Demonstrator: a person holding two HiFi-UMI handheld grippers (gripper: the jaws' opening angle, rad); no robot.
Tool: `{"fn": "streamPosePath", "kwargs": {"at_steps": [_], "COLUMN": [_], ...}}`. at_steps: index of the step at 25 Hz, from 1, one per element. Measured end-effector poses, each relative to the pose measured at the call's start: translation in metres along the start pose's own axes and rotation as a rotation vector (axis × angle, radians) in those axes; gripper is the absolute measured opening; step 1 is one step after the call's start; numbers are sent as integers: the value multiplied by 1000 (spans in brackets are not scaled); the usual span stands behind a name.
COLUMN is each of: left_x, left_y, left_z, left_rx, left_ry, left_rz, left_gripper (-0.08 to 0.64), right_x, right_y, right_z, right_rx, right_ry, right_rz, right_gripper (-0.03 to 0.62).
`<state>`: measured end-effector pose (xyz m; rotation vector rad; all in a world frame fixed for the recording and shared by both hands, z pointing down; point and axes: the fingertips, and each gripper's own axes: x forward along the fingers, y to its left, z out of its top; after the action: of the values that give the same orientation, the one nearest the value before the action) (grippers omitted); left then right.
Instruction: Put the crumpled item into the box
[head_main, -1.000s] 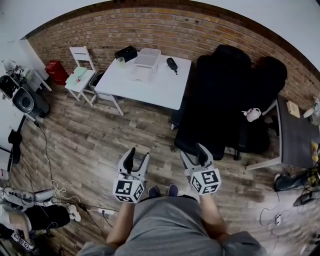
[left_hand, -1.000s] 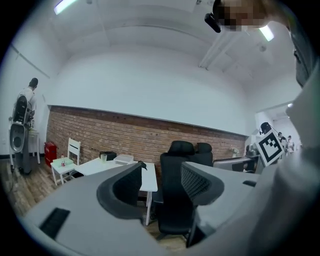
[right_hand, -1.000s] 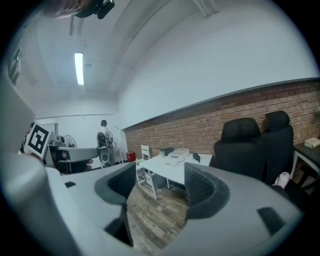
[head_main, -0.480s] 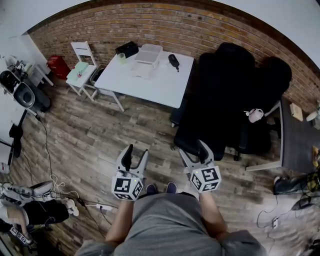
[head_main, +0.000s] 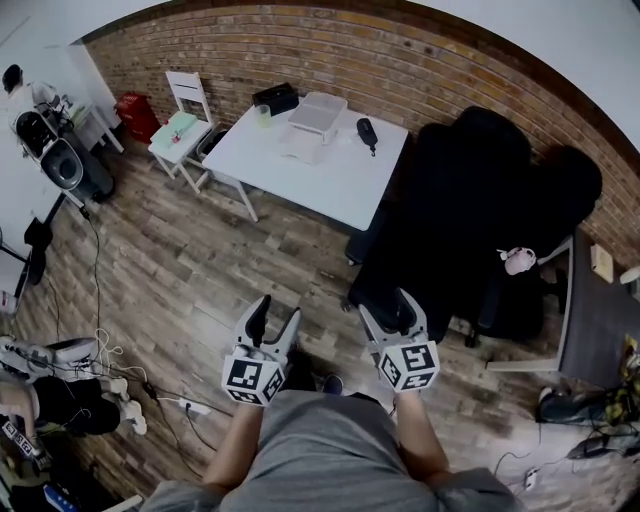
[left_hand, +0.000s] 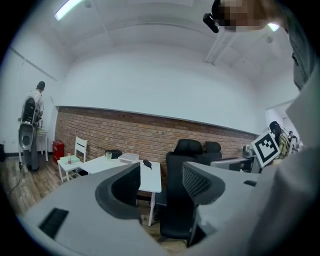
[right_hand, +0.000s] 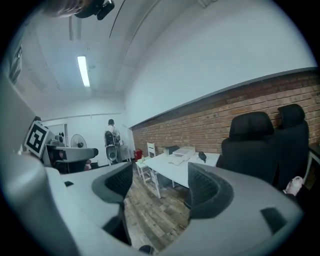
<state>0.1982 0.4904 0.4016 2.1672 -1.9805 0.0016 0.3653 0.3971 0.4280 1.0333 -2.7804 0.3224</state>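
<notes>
Close in: left tool (head_main: 278, 312) held low ahead of the person's grey shirt (head_main: 330, 450), marker cube facing up. Its jaws have just been opening and now stand wide. Thru the left gripper view only the room shows btwn the pads, so it's released, touching nothing. Right tool (head_main: 388, 310) alongside, a clear gap btwn the two. Same story: jaws just been opening, spread wide, only plank floor and far furniture seen btwn them. Released too, gripping nothing. Shoe tip (head_main: 333, 383) peeks out under the tools.

Room to move: wood plank floor (head_main: 200, 260) lies open ahead and to the left, right up to the table legs. Right side is tighter, w/ a black office chair (head_main: 440, 220) just beyond the right tool's tips and a second one (head_main: 565, 190) behind it. Far left edge: power strip (head_main: 190, 405) and cables on the floor, speaker (head_main: 65, 165) further back.

Far end: white tabletop (head_main: 330, 185) against the brick wall (head_main: 400, 60). Crumpled item (head_main: 303, 150), whitish, lies on it just in front of the pale box (head_main: 318, 110), well apart from both tools. Black oblong thing (head_main: 367, 132) right of the box, cup (head_main: 263, 115) and black case (head_main: 276, 98) left of it. White chair (head_main: 188, 95) stands by the tabletop's left end.
</notes>
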Motion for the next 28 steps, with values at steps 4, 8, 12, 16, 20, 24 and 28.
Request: {"fn": "streamPosePath", "kwargs": {"at_steps": [4,8,12,16,20,24,28], "left_x": [19,46,73,100,130,151,173], "left_y": [18,37,63,90,117,144,170], "left_z": [4,4,9,15,28,38,46], "left_rx": [-14,-32,-38,-46,-40,-38,-39], "left_ry": [-17,-13,-9,-1,5,11,19], "left_rz": [12,0,-9,-25,-48,-65,-90], "left_gripper": [247,247,247,247,247,247,247], "right_x": [22,49,84,117,151,181,210], "right_y": [-4,-13,-20,-23,-27,-31,-32], "right_z": [5,5,13,23,33,42,53], "right_rx": [-7,7,-3,5,18,28,23], "right_ry": [-4,8,15,13,20,22,22], "right_rz": [14,4,-6,-22,-34,-60,-92], "right_gripper": [351,347,341,334,325,314,313]}}
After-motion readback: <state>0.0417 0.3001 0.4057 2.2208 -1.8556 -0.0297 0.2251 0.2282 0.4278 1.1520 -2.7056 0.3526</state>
